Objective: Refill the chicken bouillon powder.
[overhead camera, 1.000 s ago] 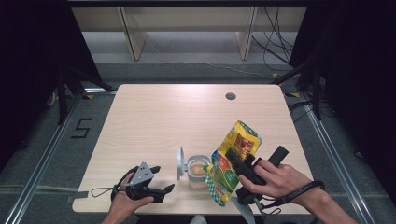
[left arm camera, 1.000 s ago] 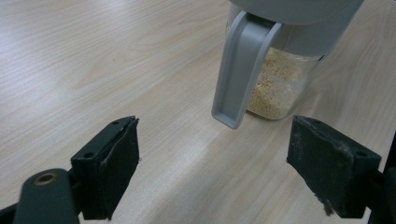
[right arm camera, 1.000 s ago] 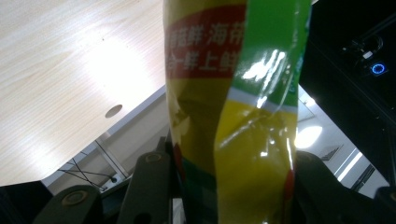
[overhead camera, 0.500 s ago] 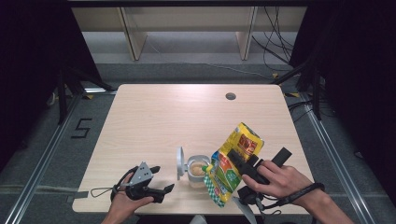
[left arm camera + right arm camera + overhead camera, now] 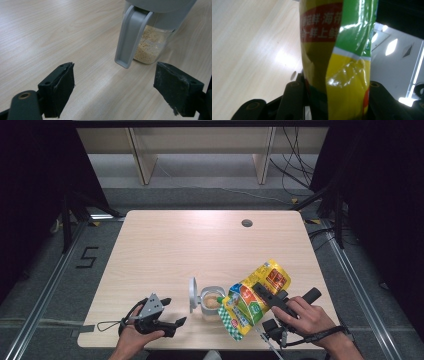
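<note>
At the near edge of the tabletop [image 5: 165,245] the person's left hand [image 5: 131,340] rests low and holds the left tongs [image 5: 175,317], which are released: in the left gripper view the two black jaws stand wide apart with bare wood between them. They point toward the jar [image 5: 150,42], which stands just ahead and a little to the right of their line.

The jar is a clear container with pale grains in the bottom (it looks less than half full), and its grey lid [image 5: 192,294] stands flipped up on the side toward the left tongs.

On the other side of the jar, the right hand [image 5: 300,317] holds the right tongs [image 5: 255,292], and these are clenched on the pouch [image 5: 252,297], a yellow and green bag. In the right gripper view the pouch [image 5: 337,57] sits squeezed between the two jaws.

The relation that matters is this one: the long axis of the pouch runs on a slant, its upper end away to the right and its lower end down and left, beside the jar mouth. From the high view it cannot be told if the lower corner is over the opening or only next to it. The right wrist is turned inward, and the forearm comes in from the bottom right corner.

A likely judgement is that grains are to be poured into the jar, so the right hand is the working one.

Farther off, the tabletop carries only a small round hole [image 5: 246,223].
</note>
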A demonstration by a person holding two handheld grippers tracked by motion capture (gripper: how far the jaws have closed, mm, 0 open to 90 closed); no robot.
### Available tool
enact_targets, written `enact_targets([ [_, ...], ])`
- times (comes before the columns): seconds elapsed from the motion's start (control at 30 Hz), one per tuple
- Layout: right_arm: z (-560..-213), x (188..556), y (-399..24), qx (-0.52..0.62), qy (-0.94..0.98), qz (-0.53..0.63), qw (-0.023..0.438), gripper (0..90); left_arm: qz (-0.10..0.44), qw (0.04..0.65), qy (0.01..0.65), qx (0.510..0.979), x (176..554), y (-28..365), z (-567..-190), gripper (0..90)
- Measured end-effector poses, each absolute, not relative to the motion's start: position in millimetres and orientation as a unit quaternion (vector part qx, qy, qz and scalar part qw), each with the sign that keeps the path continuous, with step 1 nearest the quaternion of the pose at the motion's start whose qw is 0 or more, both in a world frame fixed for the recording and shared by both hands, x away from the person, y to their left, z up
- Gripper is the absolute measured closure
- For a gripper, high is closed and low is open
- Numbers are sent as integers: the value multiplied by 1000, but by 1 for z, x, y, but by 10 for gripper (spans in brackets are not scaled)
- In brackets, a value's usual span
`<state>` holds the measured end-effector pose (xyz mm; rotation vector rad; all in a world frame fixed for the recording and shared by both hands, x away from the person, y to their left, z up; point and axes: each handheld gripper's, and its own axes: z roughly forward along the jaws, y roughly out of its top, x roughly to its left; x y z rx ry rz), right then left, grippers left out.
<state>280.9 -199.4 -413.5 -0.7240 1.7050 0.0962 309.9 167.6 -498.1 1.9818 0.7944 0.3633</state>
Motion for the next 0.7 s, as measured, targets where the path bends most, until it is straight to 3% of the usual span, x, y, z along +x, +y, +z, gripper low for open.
enact_targets([
  [0.33,-435,284,-213,-243,756,121,595,671,148,469,321,809,312,169,-499,161],
  [0.7,-445,295,-230,-171,789,223,546,673,146,463,325,811,313,168,-501,162],
])
